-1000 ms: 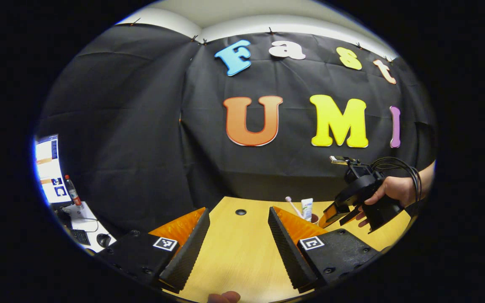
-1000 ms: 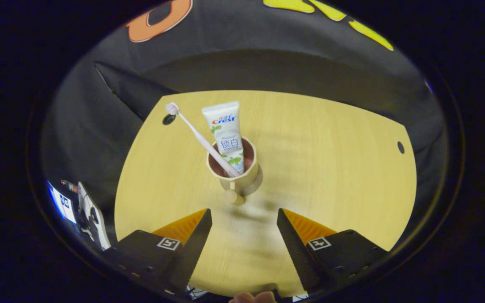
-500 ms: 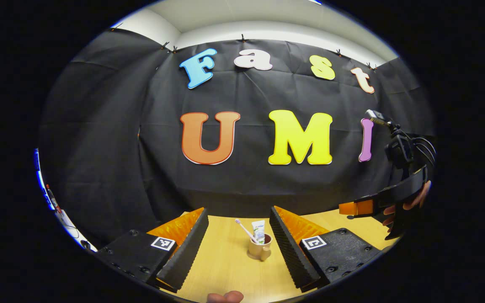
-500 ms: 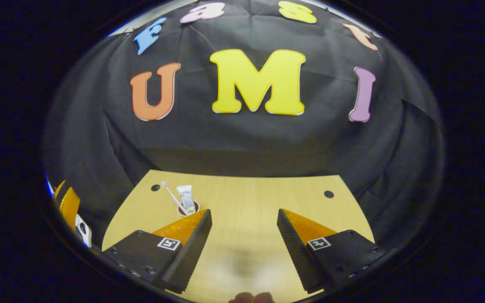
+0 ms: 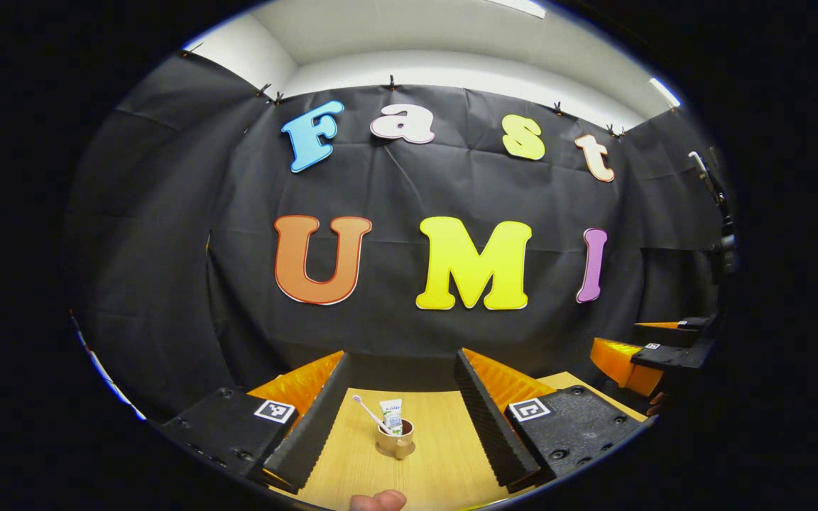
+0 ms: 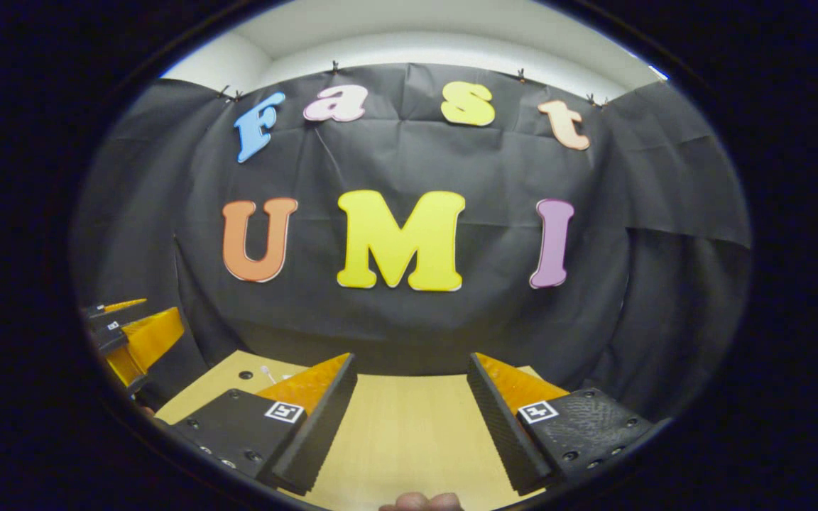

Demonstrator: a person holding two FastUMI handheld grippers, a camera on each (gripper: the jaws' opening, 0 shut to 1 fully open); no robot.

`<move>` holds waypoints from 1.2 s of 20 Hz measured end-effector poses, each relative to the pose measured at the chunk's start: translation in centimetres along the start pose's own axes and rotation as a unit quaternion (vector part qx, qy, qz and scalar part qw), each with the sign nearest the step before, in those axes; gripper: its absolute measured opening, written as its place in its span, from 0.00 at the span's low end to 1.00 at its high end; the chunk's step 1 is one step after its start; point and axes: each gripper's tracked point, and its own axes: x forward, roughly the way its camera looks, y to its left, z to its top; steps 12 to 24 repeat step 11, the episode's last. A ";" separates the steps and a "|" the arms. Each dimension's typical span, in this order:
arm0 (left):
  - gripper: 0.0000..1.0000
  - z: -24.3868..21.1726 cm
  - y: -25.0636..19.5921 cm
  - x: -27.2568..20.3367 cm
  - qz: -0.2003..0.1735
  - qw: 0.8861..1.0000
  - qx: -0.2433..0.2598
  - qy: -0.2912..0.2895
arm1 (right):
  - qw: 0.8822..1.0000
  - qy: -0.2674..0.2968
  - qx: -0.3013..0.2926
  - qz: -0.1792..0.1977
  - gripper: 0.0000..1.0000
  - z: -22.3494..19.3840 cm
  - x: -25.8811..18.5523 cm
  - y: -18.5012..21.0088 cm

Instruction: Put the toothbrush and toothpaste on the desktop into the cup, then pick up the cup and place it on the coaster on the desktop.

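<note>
Looks like we're wrapping up here.
We're holding both claws (image 5: 400, 419) (image 6: 411, 419) open and empty, leaving the small tan cup (image 5: 395, 438) loaded on the wooden tabletop (image 5: 444, 461).

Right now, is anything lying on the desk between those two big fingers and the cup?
Nothing: in the left gripper view only bare wooden desktop lies between the left hand-held gripper and the cup, which holds the toothbrush and toothpaste.
</note>
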 end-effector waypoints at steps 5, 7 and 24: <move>0.93 0.4 -0.4 -0.2 0.006 1.000 0.009 -0.002 | 1.000 -0.021 0.002 0.010 0.93 0.2 -0.8 0.0; 0.93 0.3 -0.4 -0.3 0.009 1.000 0.007 0.000 | 0.999 -0.036 0.005 0.010 0.93 0.9 -1.1 0.1; 0.93 0.1 -0.3 0.0 0.016 1.000 0.008 0.004 | 0.999 -0.044 0.017 0.010 0.93 1.1 -1.1 0.2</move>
